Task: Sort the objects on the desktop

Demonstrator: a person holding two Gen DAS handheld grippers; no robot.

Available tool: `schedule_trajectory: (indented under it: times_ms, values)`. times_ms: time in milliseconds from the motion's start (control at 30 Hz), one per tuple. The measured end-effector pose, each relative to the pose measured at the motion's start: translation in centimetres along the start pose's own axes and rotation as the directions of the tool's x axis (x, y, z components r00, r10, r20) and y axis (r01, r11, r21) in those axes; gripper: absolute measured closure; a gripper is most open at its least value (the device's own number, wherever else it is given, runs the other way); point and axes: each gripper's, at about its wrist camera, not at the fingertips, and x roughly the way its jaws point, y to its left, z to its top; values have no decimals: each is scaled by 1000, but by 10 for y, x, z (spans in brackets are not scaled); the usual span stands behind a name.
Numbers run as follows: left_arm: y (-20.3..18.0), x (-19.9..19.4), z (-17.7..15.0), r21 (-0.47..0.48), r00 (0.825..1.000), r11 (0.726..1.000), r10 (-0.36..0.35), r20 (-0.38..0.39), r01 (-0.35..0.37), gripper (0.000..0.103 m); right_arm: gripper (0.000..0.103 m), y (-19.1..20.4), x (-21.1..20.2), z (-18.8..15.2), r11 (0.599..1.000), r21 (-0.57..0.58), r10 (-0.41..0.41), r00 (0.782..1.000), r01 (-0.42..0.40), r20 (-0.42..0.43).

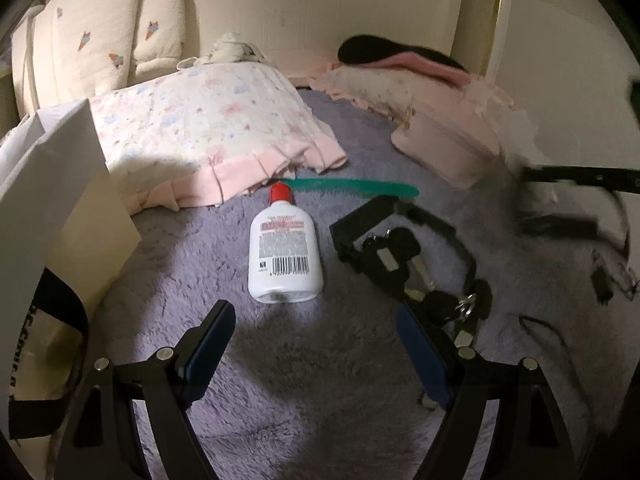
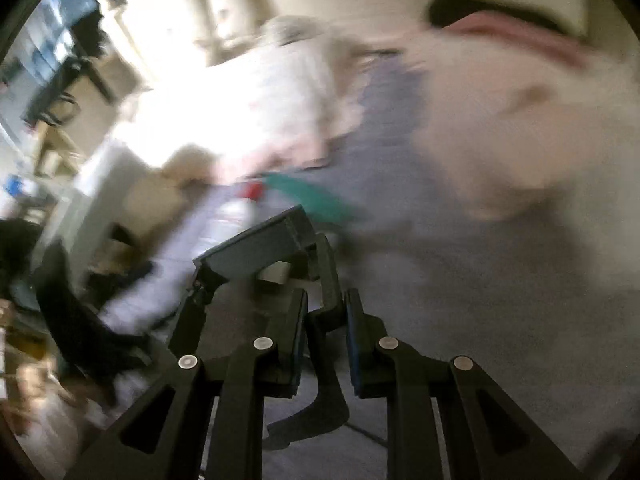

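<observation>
A white bottle point(image 1: 285, 255) with a red cap lies on the purple fluffy blanket point(image 1: 312, 380). A green comb point(image 1: 360, 188) lies just beyond it. A pair of black glasses point(image 1: 404, 240) with a bunch of keys point(image 1: 444, 300) sits to the right. My left gripper point(image 1: 316, 340) is open and empty, just short of the bottle. My right gripper point(image 2: 326, 312) is shut on the arm of the black glasses point(image 2: 260, 244) and holds them above the blanket; that view is blurred. The bottle point(image 2: 236, 208) and comb point(image 2: 312, 196) show behind.
A white paper bag point(image 1: 52, 208) stands at the left. A floral pillow point(image 1: 208, 128) and pink pillows point(image 1: 444, 120) lie behind the objects. The other gripper's black frame point(image 1: 580, 200) shows blurred at the right.
</observation>
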Motion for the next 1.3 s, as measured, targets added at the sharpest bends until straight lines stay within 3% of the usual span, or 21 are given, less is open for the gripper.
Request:
schedule_trajectory:
  times_ms: [33, 67, 100, 133, 167, 200, 233, 267, 333, 367, 433, 500, 700, 733, 767, 867, 1033, 1133, 1233, 1267, 1300]
  values:
    - [0, -4, 1, -10, 1000, 1000, -9, 9, 9, 22, 83, -18, -17, -3, 987, 14, -159, 987, 159, 35]
    - [1, -5, 1, -14, 1000, 1000, -15, 13, 15, 22, 79, -33, -30, -6, 938, 31, -348, 937, 347, 46]
    - [0, -8, 2, -18, 1000, 1000, -25, 18, 26, 22, 57, -46, -39, -7, 859, 54, -510, 860, 509, 24]
    - [-2, -10, 4, -20, 999, 999, -34, 23, 35, 22, 48, -50, -45, -7, 833, 78, -551, 834, 548, 15]
    - [-4, -11, 5, -22, 999, 999, -40, 27, 41, 22, 48, -49, -52, -6, 861, 108, -502, 864, 497, 28]
    - [-6, -12, 6, -19, 998, 999, -47, 32, 48, 22, 46, -41, -56, -6, 923, 143, -369, 928, 358, 57]
    - [-9, -13, 6, -11, 998, 999, -50, 33, 50, 22, 36, -32, -51, -6, 967, 158, -211, 975, 198, 67]
    - [-11, -14, 6, -1, 998, 999, -47, 31, 47, 22, 30, -15, -35, -3, 988, 156, -15, 999, 10, 30]
    - [-15, -13, 3, 26, 999, 999, -31, 26, 30, 22, 29, 17, 7, 3, 973, 139, 195, 977, -182, -87]
    - [-15, -13, 2, 31, 1000, 999, -24, 20, 24, 22, 31, 30, 23, 6, 970, 124, 227, 965, -211, -133]
    - [-15, -11, 0, 35, 1000, 999, -26, 8, 26, 22, 49, 58, 57, 11, 987, 25, 160, 964, -158, -211]
    - [-15, -10, -1, 43, 1000, 999, -22, 5, 21, 22, 55, 75, 81, 14, 998, -45, 31, 971, -43, -236]
    - [-15, -8, -1, 46, 1000, 998, -31, 2, 31, 22, 60, 71, 149, 14, 999, -34, -7, 951, -3, -308]
    - [-16, -9, -1, 51, 1000, 998, -28, 3, 28, 22, 86, 72, 164, 11, 998, -57, -53, 945, 37, -321]
    - [-16, -9, -1, 55, 1000, 998, -24, 5, 24, 22, 88, 73, 171, 9, 996, -72, -75, 946, 55, -315]
    - [-15, -13, -2, 58, 1000, 998, -23, 10, 22, 22, 87, 81, 150, 7, 994, -100, -76, 968, 54, -238]
    - [-9, -15, 1, 22, 999, 999, -35, 18, 34, 22, 87, 89, 75, 29, 996, -29, 87, 992, -90, -86]
    - [-9, -19, 0, 29, 999, 999, -28, 21, 28, 22, 87, 78, 59, 30, 998, -14, 53, 995, -54, -86]
    - [-7, -25, 0, 30, 999, 999, -17, 31, 16, 22, 87, 38, 30, 15, 994, 55, -86, 991, 92, -102]
    - [-6, -26, 1, 23, 999, 1000, -16, 34, 16, 22, 87, 16, 11, 7, 973, 93, -201, 973, 211, -113]
    - [-3, -27, 2, 6, 999, 1000, -23, 38, 23, 22, 87, -13, -10, -3, 911, 133, -374, 918, 390, -130]
